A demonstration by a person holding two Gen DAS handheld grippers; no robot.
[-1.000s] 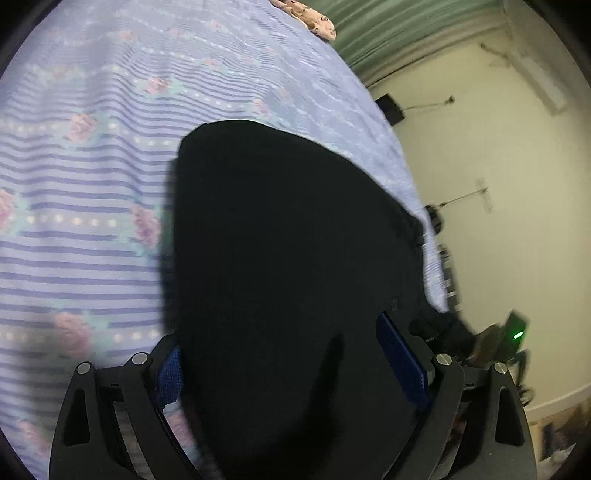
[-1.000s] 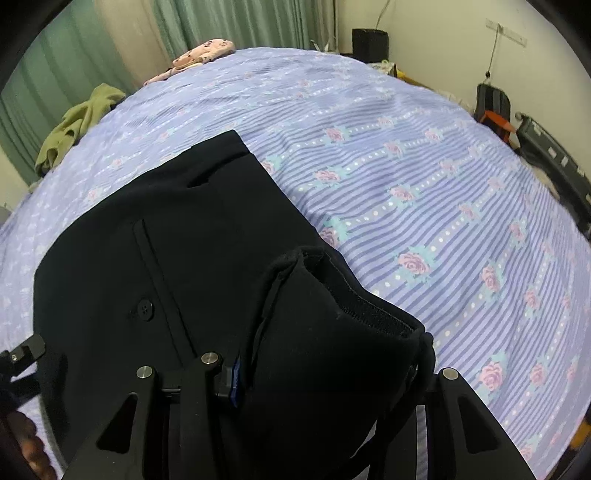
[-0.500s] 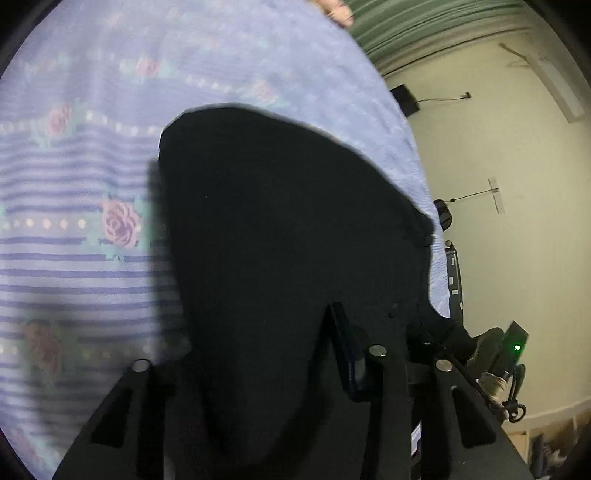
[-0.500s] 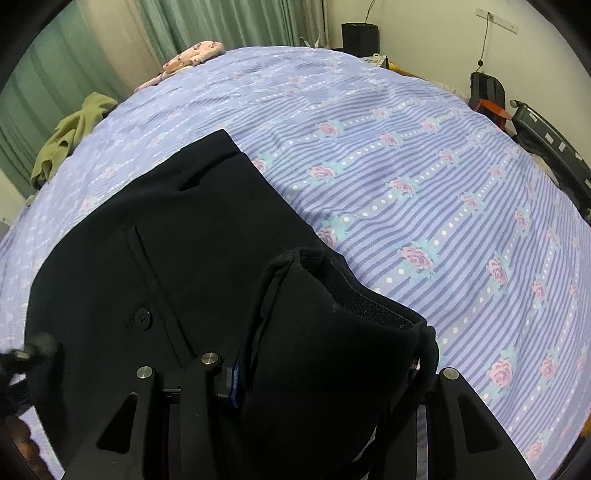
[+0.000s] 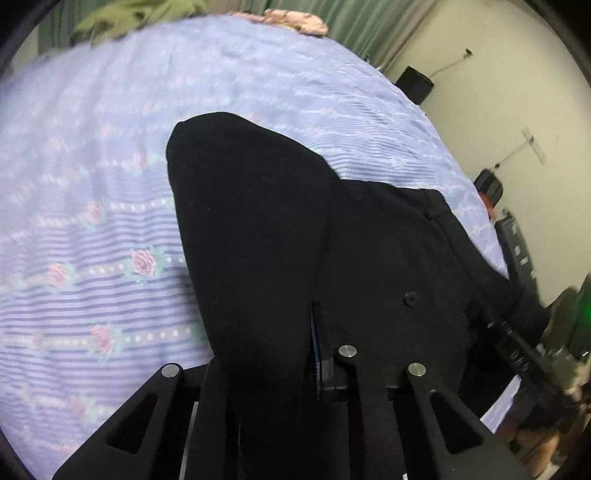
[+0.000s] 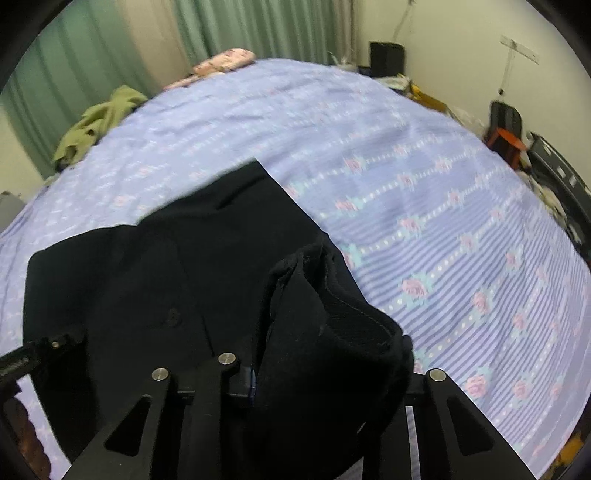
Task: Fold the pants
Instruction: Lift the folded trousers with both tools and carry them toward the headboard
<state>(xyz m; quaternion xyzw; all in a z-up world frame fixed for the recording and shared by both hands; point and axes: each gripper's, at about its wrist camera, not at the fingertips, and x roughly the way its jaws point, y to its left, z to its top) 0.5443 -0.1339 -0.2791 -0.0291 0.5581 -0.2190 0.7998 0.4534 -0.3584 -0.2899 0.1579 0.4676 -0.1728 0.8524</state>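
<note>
On the left, the bed (image 5: 92,206) with its lilac striped sheet with roses lies bare and wide, up to a green cloth (image 5: 122,16) and a pink pillow (image 5: 295,20) at the far edge. The black pants (image 5: 251,229) rest on this sheet, their far rounded edge well away from the far edge of the bed. The left tool (image 5: 273,354) is closing its jaws on a fold of the pants; the cloth fills the gap between the blue pads. More to the right the pants reach near the right edge of the bed, where a speaker (image 5: 415,83) stands by the wall. In the right wrist view the right tool (image 6: 328,376) is closing on a thick raised hem of the pants (image 6: 207,258). To its right the sheet (image 6: 461,229) is free as far as the bed's edge, where dark bags (image 6: 504,122) stand.
</note>
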